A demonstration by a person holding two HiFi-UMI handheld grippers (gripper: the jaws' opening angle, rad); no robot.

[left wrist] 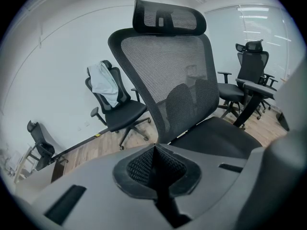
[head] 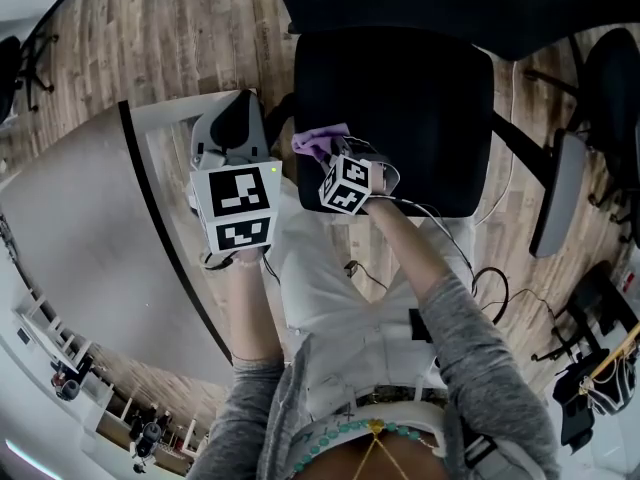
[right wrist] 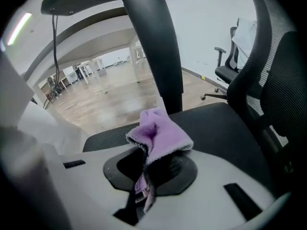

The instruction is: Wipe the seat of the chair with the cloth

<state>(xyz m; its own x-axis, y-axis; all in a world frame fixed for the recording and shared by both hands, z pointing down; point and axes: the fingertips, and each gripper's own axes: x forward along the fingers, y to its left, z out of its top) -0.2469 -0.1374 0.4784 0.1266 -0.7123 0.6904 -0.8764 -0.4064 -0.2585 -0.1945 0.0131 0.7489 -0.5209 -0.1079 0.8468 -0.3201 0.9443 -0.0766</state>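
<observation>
R gripper [right wrist: 146, 169] is clenched on the purple cloth [right wrist: 160, 131], bunched over the edge of the black office-chair seat [head: 400, 108]; can't tell if it touches. L gripper [left wrist: 156, 169] is closed on nothing, off to the side. I'd say press the cloth flat & sweep w/ overlapping strokes.

The seat [head: 400, 118] is looked down on steeply in the head view, at upper centre. It is faced closely from the front in the left gripper view, crosswise in the right gripper view.
</observation>
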